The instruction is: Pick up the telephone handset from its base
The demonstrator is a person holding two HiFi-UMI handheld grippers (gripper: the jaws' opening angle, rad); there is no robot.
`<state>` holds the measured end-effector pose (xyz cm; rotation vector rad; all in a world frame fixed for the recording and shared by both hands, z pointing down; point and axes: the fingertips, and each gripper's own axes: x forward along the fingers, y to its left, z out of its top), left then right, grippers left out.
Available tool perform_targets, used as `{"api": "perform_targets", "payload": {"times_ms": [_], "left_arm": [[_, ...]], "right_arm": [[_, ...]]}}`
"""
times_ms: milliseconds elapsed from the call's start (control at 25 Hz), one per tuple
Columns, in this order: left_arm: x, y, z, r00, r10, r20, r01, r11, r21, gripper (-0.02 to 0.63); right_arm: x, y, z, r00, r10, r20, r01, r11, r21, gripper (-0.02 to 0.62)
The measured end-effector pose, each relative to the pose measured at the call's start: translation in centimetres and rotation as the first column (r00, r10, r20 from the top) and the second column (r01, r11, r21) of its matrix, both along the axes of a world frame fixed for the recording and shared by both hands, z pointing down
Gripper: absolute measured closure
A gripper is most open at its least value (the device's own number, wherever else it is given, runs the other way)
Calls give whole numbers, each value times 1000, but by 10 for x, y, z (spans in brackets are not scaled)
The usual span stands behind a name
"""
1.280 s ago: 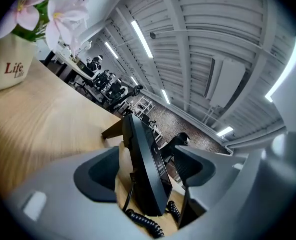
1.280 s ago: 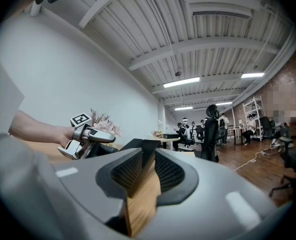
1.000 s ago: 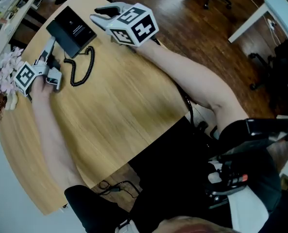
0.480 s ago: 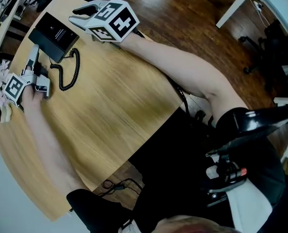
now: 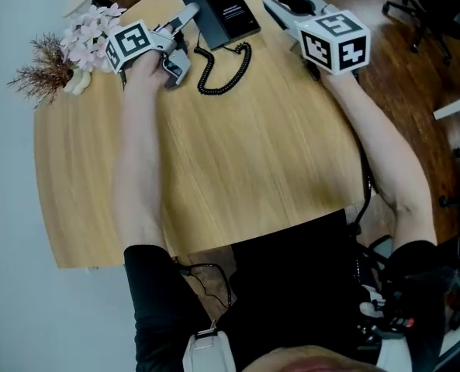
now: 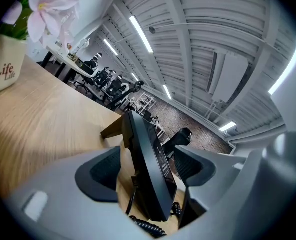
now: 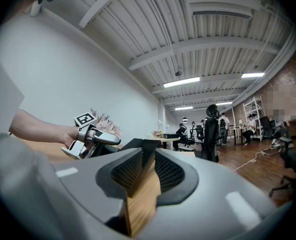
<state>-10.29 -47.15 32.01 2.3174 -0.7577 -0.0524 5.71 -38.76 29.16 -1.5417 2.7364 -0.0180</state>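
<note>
The black telephone (image 5: 223, 8) lies at the far edge of the round wooden table (image 5: 237, 161), its coiled cord (image 5: 226, 72) trailing toward me. I cannot separate the handset from the base in the head view. My left gripper (image 5: 181, 33) is at the phone's left side. In the left gripper view the phone (image 6: 147, 151) stands edge-on between the spread jaws of the open left gripper (image 6: 148, 171), with a gap on each side. My right gripper (image 5: 288, 6) hovers just right of the phone. In its own view the right gripper (image 7: 143, 171) has its pads nearly together, nothing between them.
A bunch of pink and dried flowers (image 5: 78, 49) in a white vase (image 6: 3, 64) stands left of the left gripper. Wood floor and an office chair (image 5: 431, 10) lie beyond the table's right side. A cable (image 5: 206, 277) hangs below the near edge.
The head view has swung round, so the phone and both grippers now sit at the top centre. Relative to the phone, each gripper stays on its own side.
</note>
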Motion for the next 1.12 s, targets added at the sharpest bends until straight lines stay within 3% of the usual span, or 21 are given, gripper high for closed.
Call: {"api": "perform_targets", "payload": {"times_ms": [360,680,800,880,1120], "left_arm": [[-5,-6,14,996,-17,89,26,995,-100,304],[7,-10,16,990,10,141,5,994,-106,305],[12,-3,17,983,56,173,-43,996,-78,370],[14,-1,17,984,71,163,-60,996,-71,428],[11,0,9,994,81,67,-78,995,-55,477]], "right_arm": [[-9,-1,0,1000,-4,-2,4,1000,12,517],[-9,1,-4,1000,-6,-2,6,1000,10,525],[-11,1,-4,1000,-13,-2,13,1000,10,525],[-10,2,-4,1000,-13,-3,13,1000,11,525],[-12,1,-4,1000,-17,-8,18,1000,9,525]]}}
